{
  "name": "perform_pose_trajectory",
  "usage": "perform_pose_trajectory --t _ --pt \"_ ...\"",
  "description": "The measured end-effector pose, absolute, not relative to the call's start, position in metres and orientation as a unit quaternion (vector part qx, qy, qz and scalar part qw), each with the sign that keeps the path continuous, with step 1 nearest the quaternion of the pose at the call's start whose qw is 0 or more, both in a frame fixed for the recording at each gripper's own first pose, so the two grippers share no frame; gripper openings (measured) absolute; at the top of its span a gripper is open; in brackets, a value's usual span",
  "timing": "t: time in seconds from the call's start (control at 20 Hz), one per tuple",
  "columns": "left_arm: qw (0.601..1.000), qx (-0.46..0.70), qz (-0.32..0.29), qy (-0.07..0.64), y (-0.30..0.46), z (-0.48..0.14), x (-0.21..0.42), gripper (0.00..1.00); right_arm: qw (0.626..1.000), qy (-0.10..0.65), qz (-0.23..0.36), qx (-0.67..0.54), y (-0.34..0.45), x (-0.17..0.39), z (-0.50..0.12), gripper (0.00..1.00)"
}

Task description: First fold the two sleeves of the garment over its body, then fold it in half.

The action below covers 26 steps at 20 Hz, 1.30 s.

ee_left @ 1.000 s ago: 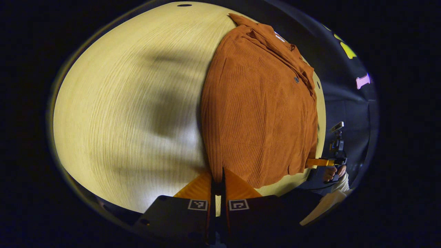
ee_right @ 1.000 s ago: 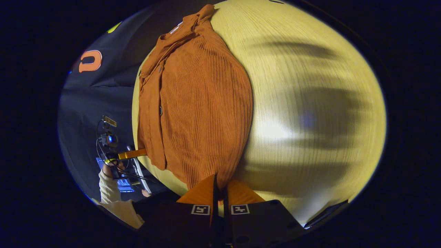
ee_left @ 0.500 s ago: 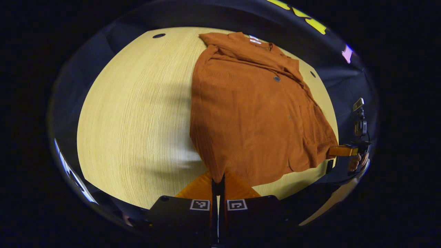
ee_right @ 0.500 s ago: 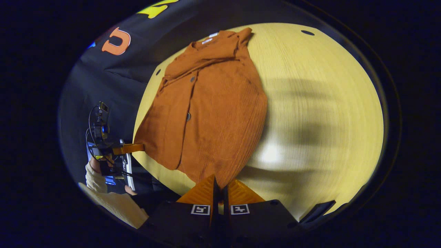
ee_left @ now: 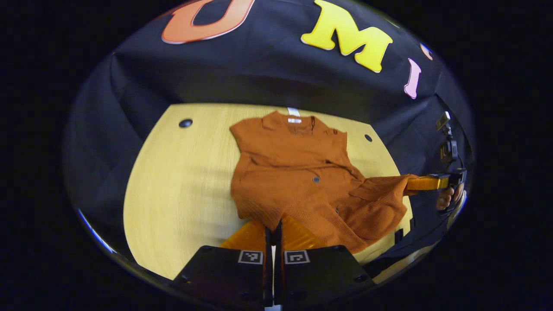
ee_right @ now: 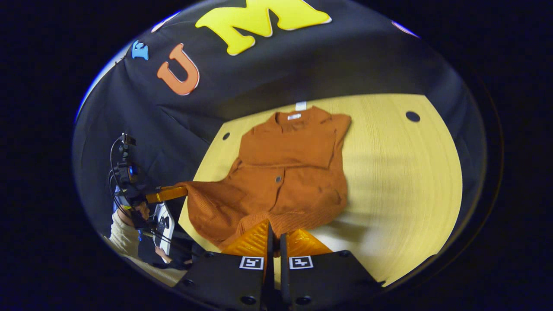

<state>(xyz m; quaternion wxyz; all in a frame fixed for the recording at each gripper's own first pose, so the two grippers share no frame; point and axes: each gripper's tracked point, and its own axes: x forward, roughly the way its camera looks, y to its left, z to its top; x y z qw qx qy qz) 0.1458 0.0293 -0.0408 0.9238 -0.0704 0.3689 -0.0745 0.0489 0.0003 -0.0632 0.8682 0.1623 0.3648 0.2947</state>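
Note:
An orange ribbed button-up garment lies on the light wooden table, collar at the far edge and sleeves folded over the body. My left gripper is shut on one hem corner, which is lifted off the table. In the left gripper view my right gripper pinches the other hem corner at the right, with the cloth stretched between the two. The right gripper view shows the garment, my right gripper shut on its hem corner, and my left gripper gripping the corner at the left.
The table has small round holes near its far corners. The black cloth wall rises right behind it. A person's hand and pale sleeve show off the table's side.
Both grippers have raised the hem corners off the table and carried them toward the collar. The lower part of the garment now hangs lifted and bunched, and both views have tilted up.

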Motion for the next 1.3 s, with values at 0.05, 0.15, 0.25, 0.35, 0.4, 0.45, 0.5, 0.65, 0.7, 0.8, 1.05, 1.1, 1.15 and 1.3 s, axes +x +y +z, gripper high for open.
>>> perform_pose_trajectory --t 0.05,0.15,0.25,0.35,0.4,0.45,0.5,0.65,0.7,0.8,1.05,1.1,1.15,1.3 --pt "0.930 -0.052 -0.072 0.358 0.034 -0.031 0.162 0.04 0.876 0.351 0.292 0.157 0.003 0.065 -0.050 0.07" --pt "0.941 -0.011 -0.062 0.334 0.041 -0.016 0.198 0.04 0.888 0.327 0.285 0.154 0.008 0.095 -0.025 0.07" --pt "0.950 -0.001 -0.061 0.306 0.040 0.001 0.232 0.04 0.896 0.313 0.272 0.157 0.010 0.127 -0.012 0.07" --pt "0.962 -0.006 -0.051 0.269 0.044 0.017 0.275 0.04 0.904 0.304 0.255 0.160 0.014 0.161 -0.006 0.07" --pt "0.967 -0.011 -0.042 0.252 0.046 0.021 0.296 0.04 0.908 0.298 0.244 0.166 0.016 0.181 -0.006 0.07" --pt "0.970 -0.020 -0.039 0.241 0.045 0.022 0.319 0.04 0.913 0.293 0.224 0.174 0.012 0.204 -0.006 0.07" --pt "0.971 -0.024 -0.033 0.234 0.044 0.015 0.339 0.04 0.915 0.289 0.210 0.187 0.011 0.225 -0.007 0.07" --pt "0.972 -0.032 -0.004 0.232 0.048 -0.020 0.401 0.04 0.919 0.284 0.163 0.221 0.007 0.297 -0.027 0.07" --pt "0.972 -0.032 0.006 0.231 0.051 -0.033 0.417 0.04 0.919 0.285 0.149 0.229 0.007 0.321 -0.040 0.07" --pt "0.968 -0.026 0.020 0.247 0.060 -0.069 0.450 0.04 0.913 0.306 0.126 0.240 0.008 0.364 -0.083 0.07" --pt "0.952 -0.009 0.035 0.305 0.069 -0.145 0.475 0.04 0.885 0.360 0.068 0.289 0.000 0.422 -0.173 0.07" --pt "0.953 -0.018 0.033 0.302 0.072 -0.145 0.477 0.04 0.880 0.359 0.065 0.305 -0.003 0.424 -0.173 0.07" --pt "0.956 -0.030 0.029 0.292 0.067 -0.138 0.478 0.04 0.876 0.357 0.064 0.317 -0.014 0.418 -0.164 0.10" --pt "0.964 -0.054 0.014 0.259 0.062 -0.123 0.485 0.06 0.866 0.345 0.070 0.354 -0.011 0.420 -0.155 0.12"
